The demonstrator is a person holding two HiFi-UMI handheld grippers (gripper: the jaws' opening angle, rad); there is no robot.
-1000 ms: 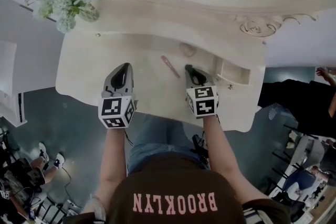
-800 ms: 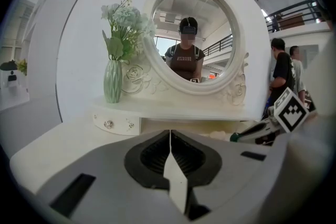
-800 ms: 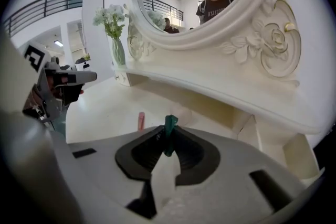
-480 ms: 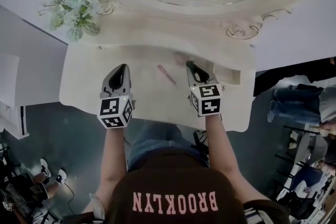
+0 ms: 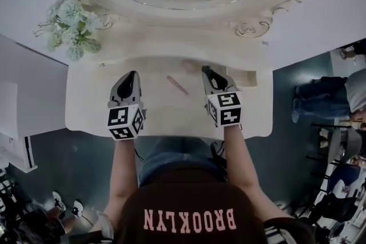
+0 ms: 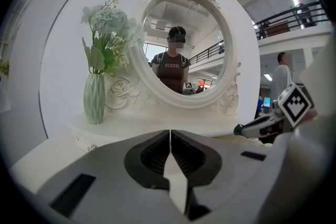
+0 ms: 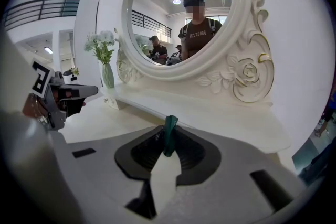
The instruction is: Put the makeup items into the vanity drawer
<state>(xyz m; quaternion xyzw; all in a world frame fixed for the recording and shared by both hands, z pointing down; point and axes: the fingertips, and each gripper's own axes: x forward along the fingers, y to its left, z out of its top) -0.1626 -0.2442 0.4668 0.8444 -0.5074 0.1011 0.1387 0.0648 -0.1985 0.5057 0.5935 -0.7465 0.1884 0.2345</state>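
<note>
right tool (image 7: 168,140) pinches a slim teal item (image 7: 169,132) over the table (image 5: 91,106), left tool (image 6: 170,150) pressed together, empty; suggest a firm grip, swing right, lower into the drawer (image 5: 249,78) before releasing; pink stick (image 5: 177,84) lies mid-table.

The mirror (image 5: 171,6) runs off the far edge of the head view, so only its near rim shows. A pink stick (image 5: 177,84) lies on the bench (image 5: 91,100), too small to tell what kind it is. Just past it sits a pale round thing (image 5: 190,66), too blurry to name. The right claw (image 7: 168,139) pinches a green thing (image 7: 170,126), mostly tucked between the jaws. The drawer (image 5: 247,78) at the right is partly hidden behind that claw.
</note>
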